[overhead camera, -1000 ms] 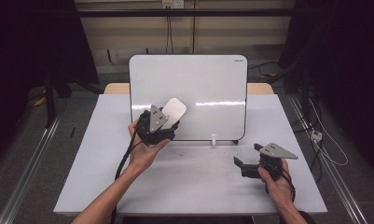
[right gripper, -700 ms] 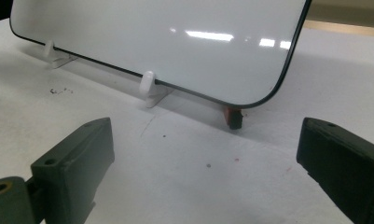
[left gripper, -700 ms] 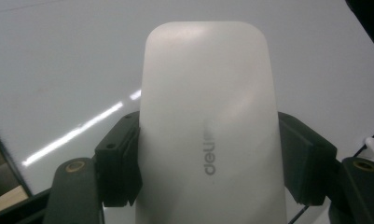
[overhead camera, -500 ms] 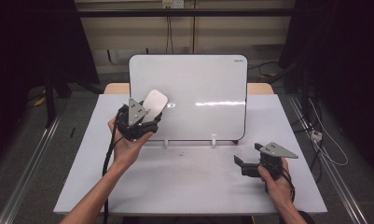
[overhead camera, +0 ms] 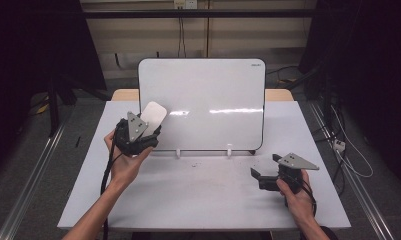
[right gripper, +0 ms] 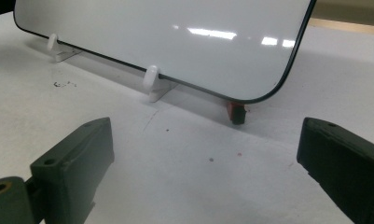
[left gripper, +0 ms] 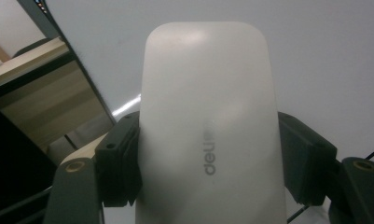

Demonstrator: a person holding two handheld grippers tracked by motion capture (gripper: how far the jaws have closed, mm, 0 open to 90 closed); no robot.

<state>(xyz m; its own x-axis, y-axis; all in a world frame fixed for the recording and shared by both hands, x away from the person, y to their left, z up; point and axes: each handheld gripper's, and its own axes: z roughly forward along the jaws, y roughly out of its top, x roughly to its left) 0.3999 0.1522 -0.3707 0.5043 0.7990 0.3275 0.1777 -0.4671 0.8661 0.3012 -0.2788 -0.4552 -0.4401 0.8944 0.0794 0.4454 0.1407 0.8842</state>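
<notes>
Left gripper [overhead camera: 145, 131] slid left along the whiteboard [overhead camera: 208, 100], jaws clamped on the eraser [overhead camera: 152, 115]; wiping reaches the board's left edge. Right gripper [overhead camera: 268, 172] idle, jaws wide, empty.

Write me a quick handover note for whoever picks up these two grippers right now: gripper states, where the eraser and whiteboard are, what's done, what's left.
Left gripper: shut on the white eraser, gripped by its sides, held at the whiteboard's lower left corner.
Right gripper: open, nothing between its jaws, low over the table right of centre.
Whiteboard: upright on white clips at the back of the table; a small red and black thing sits under its corner.
Done: eraser picked up and brought to the board; the board's face looks clean.
Left: probably finish any wiping, then set the eraser down.
</notes>
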